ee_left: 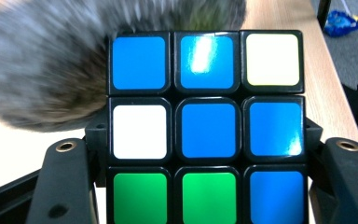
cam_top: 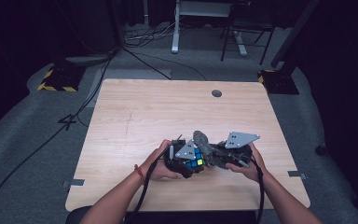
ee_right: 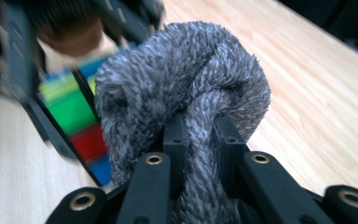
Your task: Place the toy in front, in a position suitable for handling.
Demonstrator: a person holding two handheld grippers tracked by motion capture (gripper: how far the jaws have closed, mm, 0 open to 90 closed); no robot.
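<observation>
Right now the left gripper (cam_top: pixel 186 161) has its fingers clamped on the sides of a puzzle cube (ee_left: pixel 207 128), holding it just above the desk (cam_top: pixel 135 116), near the edge closest to the person. The cube face turned toward that gripper is mostly blue, with one white square, one pale yellow one and two green ones.

Just to the right of the cube is a fuzzy grey cloth (ee_right: pixel 182 98). It is bunched into a lump and pressed against the cube's far side. The right gripper (cam_top: pixel 223 156) has its fingers pinched tight on a twisted part of the cloth.

It looks like the cube is being wiped. A hard rub could push the cube out of the left fingers, since they only touch its smooth sides. A sideways rub could also turn one layer of the cube. The cloth might slip loose too, because only a thin twist of it is pinched.
</observation>
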